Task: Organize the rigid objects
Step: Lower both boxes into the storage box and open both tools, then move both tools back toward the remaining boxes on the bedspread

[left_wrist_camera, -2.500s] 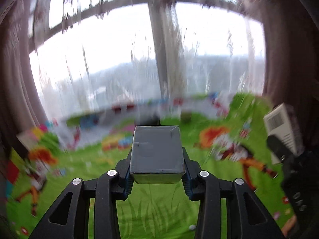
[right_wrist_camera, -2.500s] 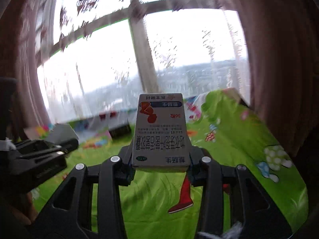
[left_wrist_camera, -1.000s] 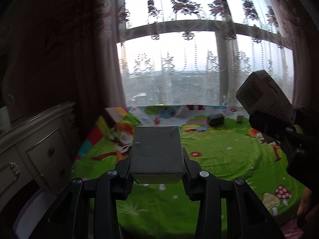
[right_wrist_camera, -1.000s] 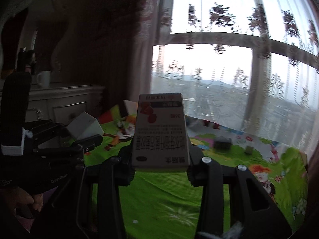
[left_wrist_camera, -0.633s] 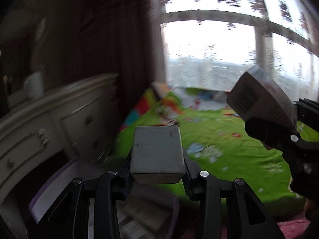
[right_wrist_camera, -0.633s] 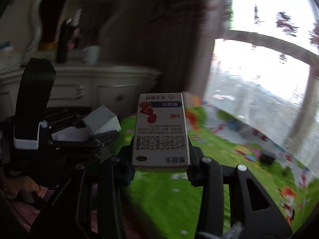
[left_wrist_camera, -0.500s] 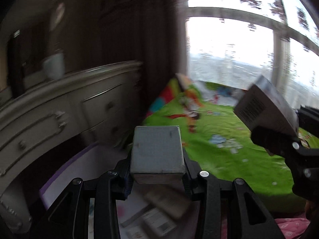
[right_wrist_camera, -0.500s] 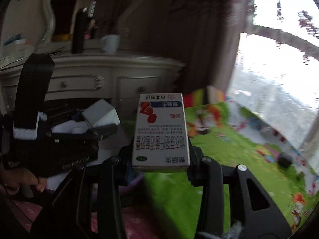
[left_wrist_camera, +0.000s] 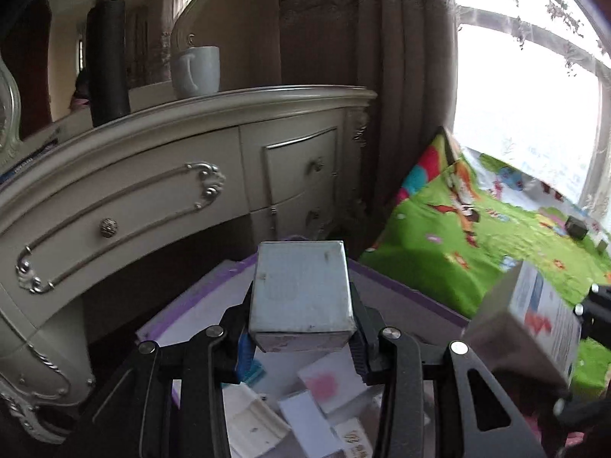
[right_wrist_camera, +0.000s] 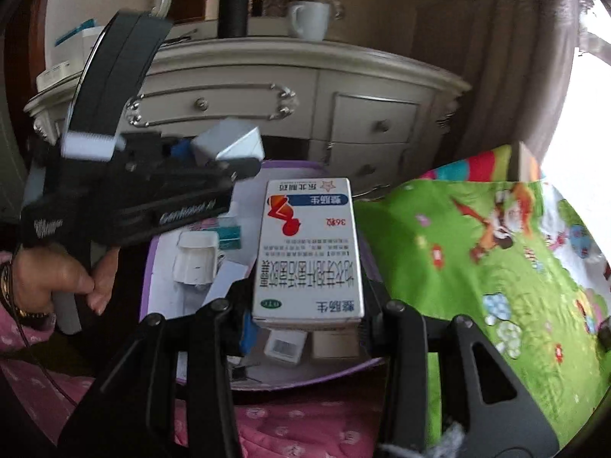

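1. Left wrist view: my left gripper (left_wrist_camera: 301, 337) has its jaws closed down on a plain grey cardboard cube box (left_wrist_camera: 301, 292), pinched at its lower sides and standing upright between the fingers. Below it, from about 5 to 7 o'clock, lies the purple-rimmed white storage bin (left_wrist_camera: 404, 292), already holding a jumble of small white cartons (left_wrist_camera: 328, 381). At 3 o'clock the white medicine carton with red and blue print (left_wrist_camera: 534, 320) shows, tilted, carried by the other tool. A cream carved dresser (left_wrist_camera: 152, 191) fills 9 to 12 o'clock, and a green cartoon play mat (left_wrist_camera: 477, 248) lies at 2 o'clock.

2. Right wrist view: my right gripper (right_wrist_camera: 307, 316) is clamped on that medicine carton (right_wrist_camera: 309, 252), which stands on end, print upside down to me. The bin (right_wrist_camera: 149, 267) sits directly under and beyond it, centre to 8 o'clock. At 9 to 10 o'clock the left gripper (right_wrist_camera: 233, 170) holds the grey box (right_wrist_camera: 229, 143) above the bin's far side; the person's hand (right_wrist_camera: 65, 278) grips its handle at 8 o'clock.

3. Step in hand, as I judge it: the carry is ending and both boxes hang over the bin (neither is in it yet).

4. Next move calls for lowering each box into a free gap among the cartons, then spreading the jaws. I would keep the two tools apart so that they don't knock together.
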